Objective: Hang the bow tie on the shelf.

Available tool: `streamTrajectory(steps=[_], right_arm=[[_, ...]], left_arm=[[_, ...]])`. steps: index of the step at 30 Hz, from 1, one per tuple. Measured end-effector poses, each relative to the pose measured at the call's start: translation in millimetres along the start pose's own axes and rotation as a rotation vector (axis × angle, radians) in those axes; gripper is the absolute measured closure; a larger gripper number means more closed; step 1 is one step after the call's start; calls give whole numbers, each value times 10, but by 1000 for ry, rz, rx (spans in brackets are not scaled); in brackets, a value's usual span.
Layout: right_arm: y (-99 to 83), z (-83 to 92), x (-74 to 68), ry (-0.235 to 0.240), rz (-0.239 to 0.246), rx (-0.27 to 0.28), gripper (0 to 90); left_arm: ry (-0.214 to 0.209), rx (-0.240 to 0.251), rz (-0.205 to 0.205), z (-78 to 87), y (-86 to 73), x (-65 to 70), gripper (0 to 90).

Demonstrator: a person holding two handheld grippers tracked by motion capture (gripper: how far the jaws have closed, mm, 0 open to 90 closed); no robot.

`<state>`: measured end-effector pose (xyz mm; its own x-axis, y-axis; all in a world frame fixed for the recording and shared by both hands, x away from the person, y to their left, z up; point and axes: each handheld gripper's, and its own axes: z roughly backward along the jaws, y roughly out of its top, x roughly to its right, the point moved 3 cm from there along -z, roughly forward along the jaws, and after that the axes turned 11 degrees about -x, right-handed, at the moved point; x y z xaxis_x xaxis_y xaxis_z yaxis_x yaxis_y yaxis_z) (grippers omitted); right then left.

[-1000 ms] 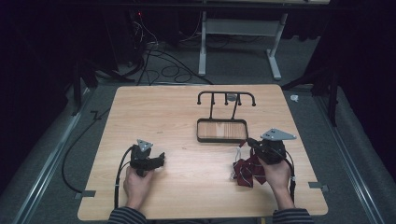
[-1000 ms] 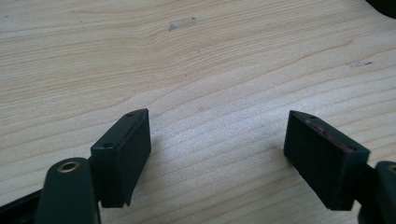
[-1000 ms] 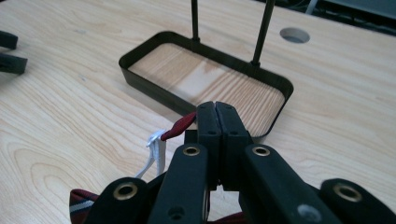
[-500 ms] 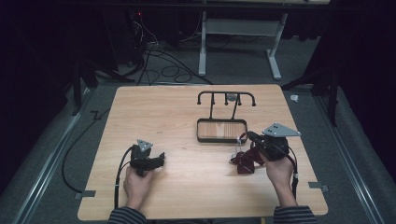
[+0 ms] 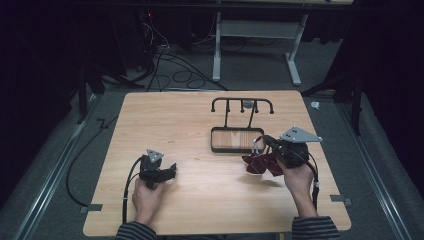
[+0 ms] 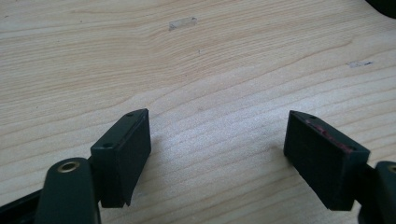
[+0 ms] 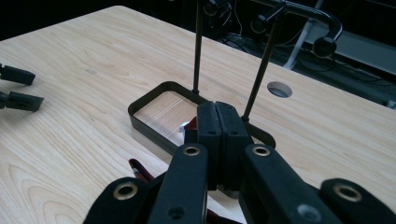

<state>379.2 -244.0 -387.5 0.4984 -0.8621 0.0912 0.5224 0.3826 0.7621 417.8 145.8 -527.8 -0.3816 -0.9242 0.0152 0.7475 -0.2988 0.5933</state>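
Nearest the table's front edge, the person's two hands enter from below, each with a striped sleeve cuff; the left gripper (image 5: 172, 171) rests low on the wooden table (image 5: 165, 120) at the person's left, its jaws spread wide apart with bare wood grain between the pads and nothing held; its black cable (image 5: 128, 181) loops back beside the left hand (image 5: 146, 199). At the right, the right hand (image 5: 298, 182) carries the right gripper (image 5: 265, 140), jaws clenched flat against each other; they pinch the top of a dark red bag-like item (image 5: 260, 163), which hangs below the jaws, lifted clear of the table with its shadow on the wood beneath; whether it is cloth or plastic cannot be told. Just beyond the gripper tips lies the black tray base (image 5: 237, 148) of a hook stand (image 5: 242, 101); two thin uprights rise from it to a bar with curled ends. Farther off, beyond the table's rear edge, cables (image 5: 170, 62) lie on the grey floor beside a white desk frame (image 5: 255, 35).
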Motion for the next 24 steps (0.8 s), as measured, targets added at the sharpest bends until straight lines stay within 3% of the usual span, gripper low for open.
streamTrajectory(steps=[24], right_arm=[[244,14,-50,30,20,30,900]], left_arm=[[-1,-2,-1,0,1,-1,235]])
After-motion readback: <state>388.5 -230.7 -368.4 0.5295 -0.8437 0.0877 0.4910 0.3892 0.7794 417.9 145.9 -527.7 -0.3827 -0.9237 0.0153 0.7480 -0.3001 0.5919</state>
